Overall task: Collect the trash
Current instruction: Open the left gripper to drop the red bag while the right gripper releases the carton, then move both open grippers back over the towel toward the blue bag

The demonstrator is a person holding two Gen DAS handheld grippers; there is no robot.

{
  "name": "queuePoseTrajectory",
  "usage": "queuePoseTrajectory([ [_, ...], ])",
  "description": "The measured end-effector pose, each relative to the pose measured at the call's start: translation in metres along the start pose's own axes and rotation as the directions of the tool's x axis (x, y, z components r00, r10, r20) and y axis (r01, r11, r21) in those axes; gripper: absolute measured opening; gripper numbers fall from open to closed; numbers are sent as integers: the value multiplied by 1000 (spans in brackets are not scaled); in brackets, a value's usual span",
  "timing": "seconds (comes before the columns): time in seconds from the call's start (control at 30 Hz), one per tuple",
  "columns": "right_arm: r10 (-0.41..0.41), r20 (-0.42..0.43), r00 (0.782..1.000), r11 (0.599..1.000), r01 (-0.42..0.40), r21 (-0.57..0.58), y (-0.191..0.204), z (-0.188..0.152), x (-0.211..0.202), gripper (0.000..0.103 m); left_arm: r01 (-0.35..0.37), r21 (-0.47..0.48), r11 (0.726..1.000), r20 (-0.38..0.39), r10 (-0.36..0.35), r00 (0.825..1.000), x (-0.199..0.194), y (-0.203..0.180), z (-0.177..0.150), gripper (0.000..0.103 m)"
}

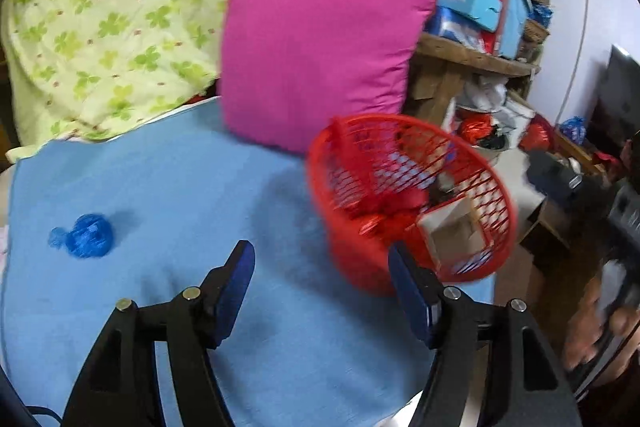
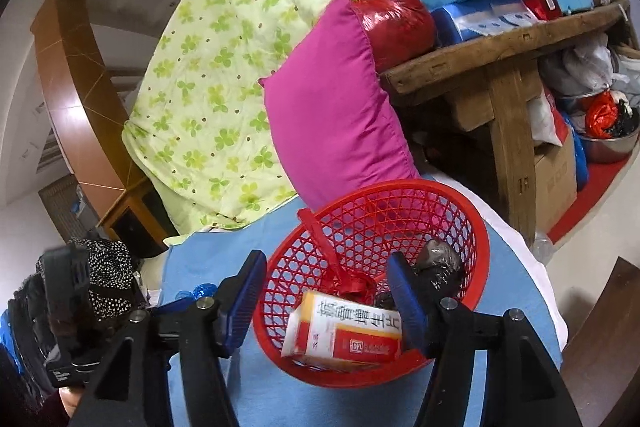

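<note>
Left wrist: blue cloth (image 1: 180,187), cluttered shelf (image 1: 476,57).

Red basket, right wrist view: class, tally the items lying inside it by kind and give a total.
Printed carton: 1
Red tied bag: 1
Dark crumpled wrapper: 1
Total inside the red basket: 3

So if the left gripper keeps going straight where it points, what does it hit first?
Probably the blue cloth: the left gripper points down at bare cloth, between the blue wad and red basket. Depth is uncertain.
</note>
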State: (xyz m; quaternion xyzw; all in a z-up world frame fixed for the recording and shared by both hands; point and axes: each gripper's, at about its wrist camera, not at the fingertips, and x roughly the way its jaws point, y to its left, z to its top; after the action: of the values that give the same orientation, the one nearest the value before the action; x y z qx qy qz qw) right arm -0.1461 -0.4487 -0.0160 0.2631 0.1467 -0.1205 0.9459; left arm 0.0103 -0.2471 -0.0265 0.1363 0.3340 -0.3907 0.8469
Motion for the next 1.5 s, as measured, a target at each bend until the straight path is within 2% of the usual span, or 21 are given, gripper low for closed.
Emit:
queuePoseTrajectory([
  [0.2, 38, 6, 999, 999, -38, -34, 29, -9, -17, 66, -140, 0, 990, -21, 140, 990, -19, 42, -41, 71],
  [0.3, 71, -5, 997, 994, -71, -78, 57, -16, -21, 67, -220, -16, 975, -37, 219, 975, -28, 71, -63, 71],
  [0.4, 111, -39, 993, 986, -114, -121, 85, -25, -16, 68, -279, -71, 958, -58, 275, 960, -38, 105, -82, 71],
  [0.57, 141, -127, 982, 967, -164, -194, 128, -50, 13, 70, -378, -182, 908, -102, 365, 925, -51, 165, -108, 72],
  [0.63, 148, -176, 973, 959, -185, -213, 142, -63, 33, 74, -416, -212, 885, -107, 402, 909, -53, 188, -116, 73],
  [0.67, 142, -199, 970, 957, -186, -223, 146, -70, 45, 78, -433, -220, 874, -112, 418, 902, -52, 196, -119, 81],
  [0.7, 126, -226, 966, 956, -180, -233, 150, -78, 63, 78, -459, -232, 858, -116, 444, 889, -49, 208, -123, 86],
  [0.83, 30, -306, 952, 961, -112, -253, 146, -104, 127, 78, -520, -272, 810, -169, 492, 854, -25, 255, -138, 86],
  [1.0, -127, -352, 928, 946, 6, -324, 132, -133, 207, 78, -539, -312, 783, -211, 496, 842, 10, 298, -145, 86],
  [1.17, -218, -375, 901, 924, 67, -377, 128, -146, 266, 78, -555, -322, 767, -226, 507, 832, 39, 326, -149, 86],
  [1.23, -248, -413, 877, 919, 77, -388, 128, -151, 288, 79, -554, -338, 761, -239, 500, 832, 47, 335, -154, 93],
  [1.3, -301, -403, 864, 890, 104, -443, 135, -156, 305, 91, -541, -375, 753, -226, 492, 841, 45, 341, -158, 98],
  [1.33, -326, -409, 852, 879, 113, -464, 137, -158, 311, 103, -534, -381, 754, -222, 486, 845, 45, 342, -158, 98],
  [1.4, -339, -407, 848, 874, 124, -469, 138, -155, 317, 103, -537, -378, 754, -214, 493, 843, 45, 339, -160, 99],
  [1.5, -353, -406, 843, 877, 146, -458, 134, -153, 321, 103, -566, -368, 738, -212, 525, 824, 45, 335, -161, 102],
])
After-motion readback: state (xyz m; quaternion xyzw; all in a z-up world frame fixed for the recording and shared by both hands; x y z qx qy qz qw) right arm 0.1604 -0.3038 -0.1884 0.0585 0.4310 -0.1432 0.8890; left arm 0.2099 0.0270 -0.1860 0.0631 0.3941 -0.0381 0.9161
